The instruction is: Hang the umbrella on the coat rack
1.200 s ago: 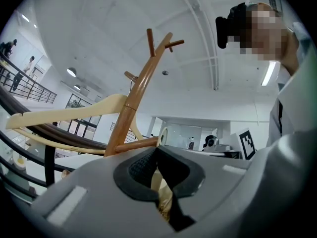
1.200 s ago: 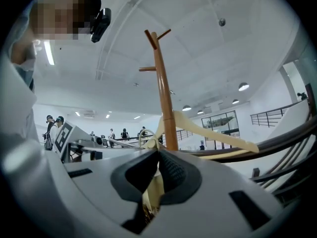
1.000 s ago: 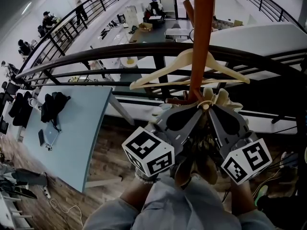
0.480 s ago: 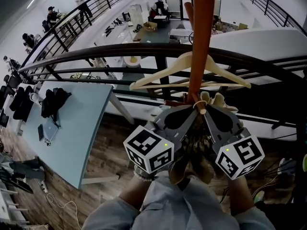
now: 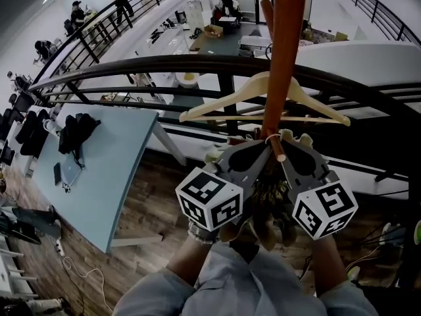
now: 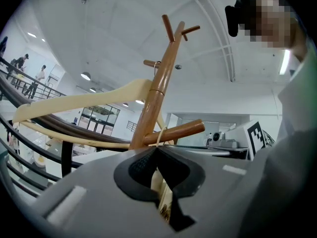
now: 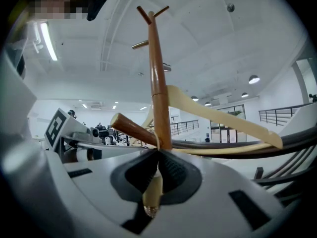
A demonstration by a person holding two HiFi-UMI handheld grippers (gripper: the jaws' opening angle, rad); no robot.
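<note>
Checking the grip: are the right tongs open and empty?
No, the right tongs are shut on the cream end of the umbrella.

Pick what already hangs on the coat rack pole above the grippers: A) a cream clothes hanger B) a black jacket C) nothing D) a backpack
A: a cream clothes hanger hangs against the coat rack pole, above the left gripper and right gripper, both shut on the umbrella.
</note>
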